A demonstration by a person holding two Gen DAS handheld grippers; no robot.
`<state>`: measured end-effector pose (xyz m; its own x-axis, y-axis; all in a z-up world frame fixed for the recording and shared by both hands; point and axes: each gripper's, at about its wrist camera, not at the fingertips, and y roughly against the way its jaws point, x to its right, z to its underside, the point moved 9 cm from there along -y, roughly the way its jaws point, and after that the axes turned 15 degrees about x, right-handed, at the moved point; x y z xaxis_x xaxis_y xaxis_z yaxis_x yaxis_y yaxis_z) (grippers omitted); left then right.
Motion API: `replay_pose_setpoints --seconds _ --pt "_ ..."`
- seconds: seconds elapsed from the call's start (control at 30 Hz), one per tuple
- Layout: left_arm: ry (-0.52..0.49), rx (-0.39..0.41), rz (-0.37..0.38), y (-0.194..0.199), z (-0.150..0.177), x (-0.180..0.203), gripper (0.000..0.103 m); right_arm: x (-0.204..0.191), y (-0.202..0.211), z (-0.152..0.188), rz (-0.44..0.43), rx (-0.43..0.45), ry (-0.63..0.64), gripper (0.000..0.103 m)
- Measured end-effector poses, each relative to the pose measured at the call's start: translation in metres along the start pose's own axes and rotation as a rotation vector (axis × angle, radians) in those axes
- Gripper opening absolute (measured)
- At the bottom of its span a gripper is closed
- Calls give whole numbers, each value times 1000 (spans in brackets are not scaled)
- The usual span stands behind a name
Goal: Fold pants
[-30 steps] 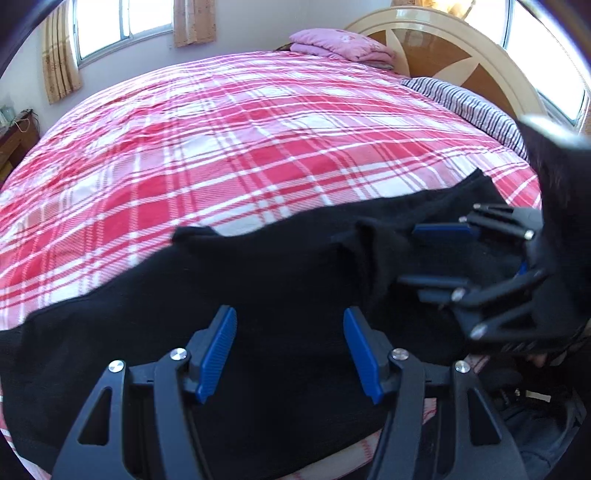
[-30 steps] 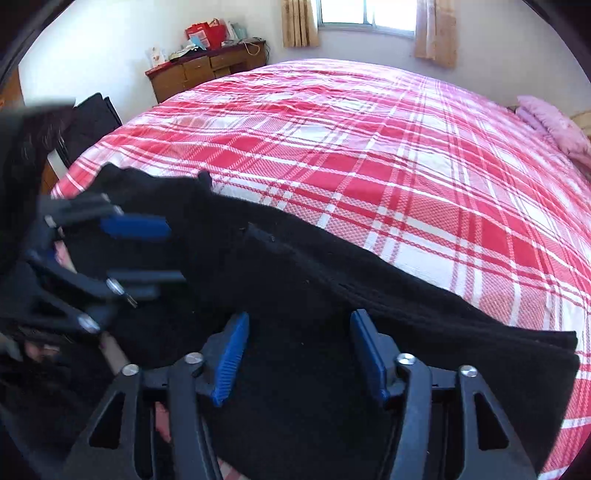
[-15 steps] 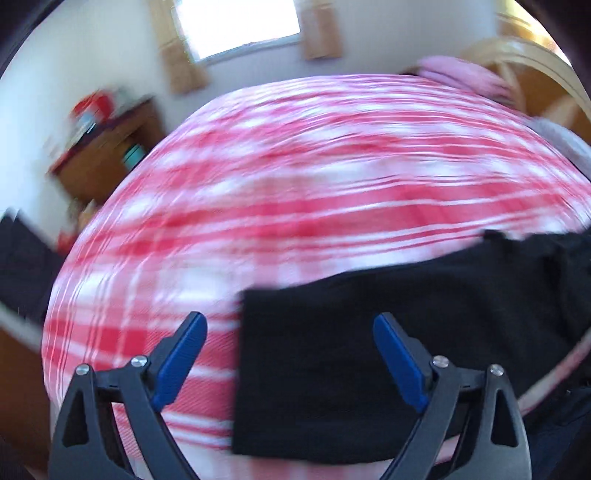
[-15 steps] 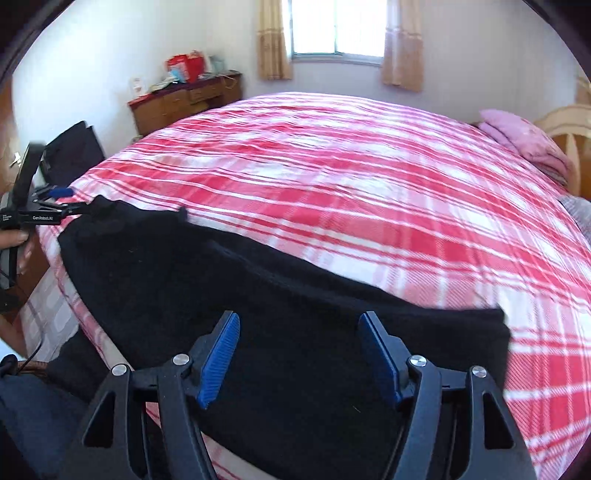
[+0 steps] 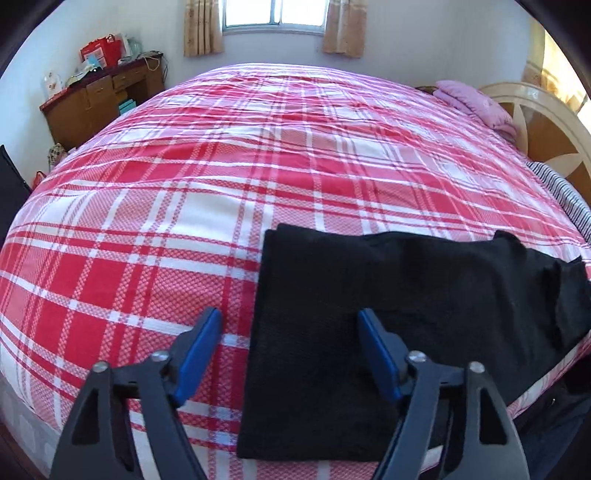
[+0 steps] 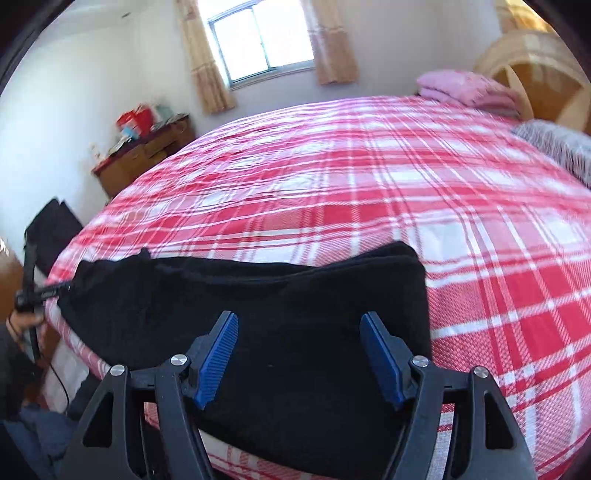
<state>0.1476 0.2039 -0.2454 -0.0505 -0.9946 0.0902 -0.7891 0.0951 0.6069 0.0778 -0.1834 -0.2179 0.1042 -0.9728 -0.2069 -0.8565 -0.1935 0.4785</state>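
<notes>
Low at 6 o'clock in the left wrist view, the left gripper (image 5: 288, 325): released, jaws just drawn somewhat closer, gripping nothing. Between its blue pads (image 5: 199, 350), the squared end of the black pants (image 5: 388, 314) on one side and bare red plaid cover (image 5: 147, 221) on the other. Apparently lined up over that end for a clean pinch on the edge.

At 6 o'clock in the right wrist view, the right gripper (image 6: 299, 325): likewise unclenched, jaws just eased a little wider, hanging over the dark cloth without pressing on it. Just past it, toward 3 o'clock, the garment's other end, two stacked layers showing along its edge. Out at 9 o'clock of the same view, the left gripper again, in the person's hand (image 6: 22, 321) beside the garment's far end.

Pants laid flat in one long band along the near edge of the bed (image 5: 37, 387), running from 6 toward 3 o'clock in the left view. Likely doubled leg on leg already and kept close to the person for easy reach. One tool per end, probably in readiness for bringing one end over to the other.

Farther out, open plaid with room to work. At 1 o'clock, a pink bundle (image 5: 472, 103) against the pale headboard (image 5: 535, 103). At 10 o'clock, a cluttered wooden desk (image 5: 92, 99). At 12, a curtained window (image 5: 277, 14).
</notes>
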Motion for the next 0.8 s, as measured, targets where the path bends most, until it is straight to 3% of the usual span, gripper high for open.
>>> replay_pose_setpoints --seconds 0.07,0.17,0.3,0.37,0.43,0.5,0.8 --pt "-6 -12 23 1 0 5 55 4 0 0 5 8 -26 70" --pt "-23 -17 14 1 1 7 55 2 1 -4 3 24 -22 70" --pt "7 -10 56 -4 2 2 50 -1 0 1 7 23 6 71" --pt "47 -6 86 -2 -1 -1 43 -3 -1 2 7 23 13 71" --pt "105 -7 139 3 -4 -2 25 -4 0 2 7 28 15 71" --pt "156 -1 186 9 -8 -3 23 -3 1 2 4 31 8 71" --pt "221 81 327 48 -43 28 21 2 3 -3 20 49 1 71"
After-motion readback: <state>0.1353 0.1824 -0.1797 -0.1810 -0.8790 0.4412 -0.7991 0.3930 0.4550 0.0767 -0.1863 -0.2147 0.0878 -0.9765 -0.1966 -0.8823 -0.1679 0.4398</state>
